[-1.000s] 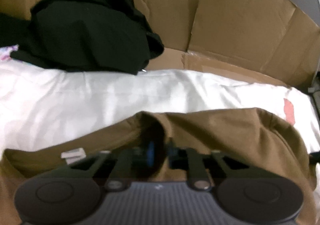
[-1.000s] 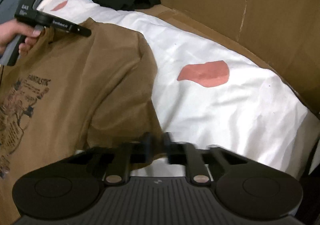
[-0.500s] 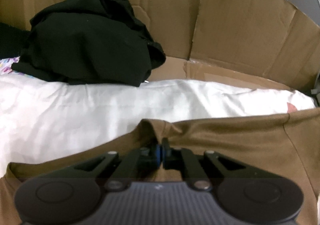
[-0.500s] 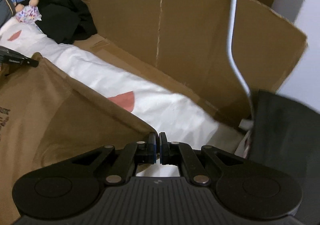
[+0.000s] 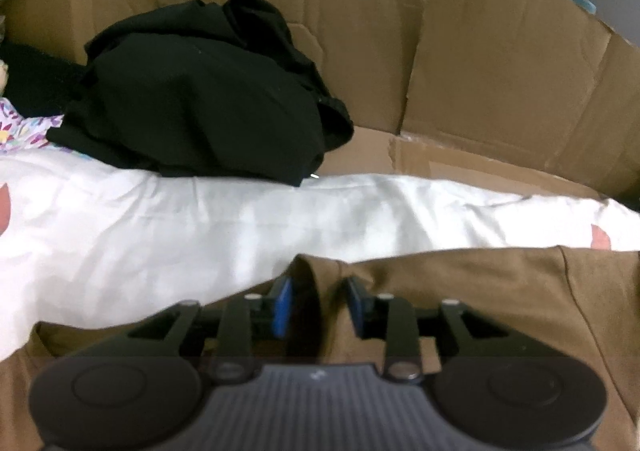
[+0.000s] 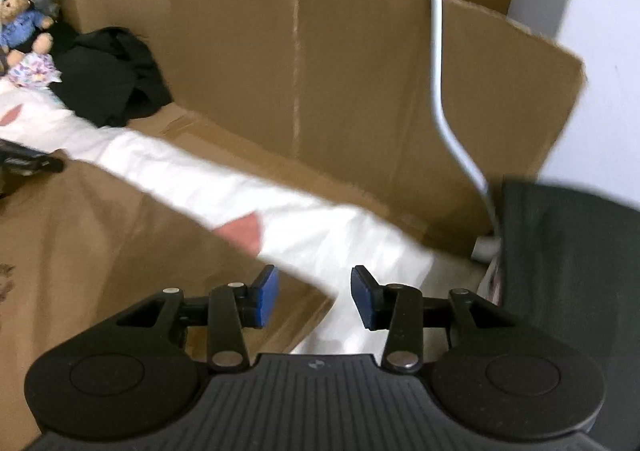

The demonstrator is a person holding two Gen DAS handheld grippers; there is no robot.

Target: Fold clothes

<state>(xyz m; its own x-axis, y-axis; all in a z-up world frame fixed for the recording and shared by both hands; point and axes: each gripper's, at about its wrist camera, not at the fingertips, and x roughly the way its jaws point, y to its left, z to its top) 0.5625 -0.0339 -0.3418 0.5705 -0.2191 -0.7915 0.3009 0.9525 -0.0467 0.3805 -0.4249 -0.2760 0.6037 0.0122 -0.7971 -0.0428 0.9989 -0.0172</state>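
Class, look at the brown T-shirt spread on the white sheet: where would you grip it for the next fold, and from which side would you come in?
Grip the brown T-shirt at the raised pucker in its far edge, where the left gripper sits with jaws open around it. Come from the near side, along the cloth. The upstanding ridge offers both jaws purchase; the flat cloth elsewhere likely would not.

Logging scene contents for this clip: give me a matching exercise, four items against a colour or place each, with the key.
Column one:
1. T-shirt
2. bundled garment
3. sheet
4. teddy bear

Column two:
A. black, heaped against the cardboard wall
B. white with pink patches, spread underneath
C. brown, lying between the open fingers of the left gripper
D. far left corner of the right wrist view, in blue clothing

Pairs: 1-C, 2-A, 3-B, 4-D
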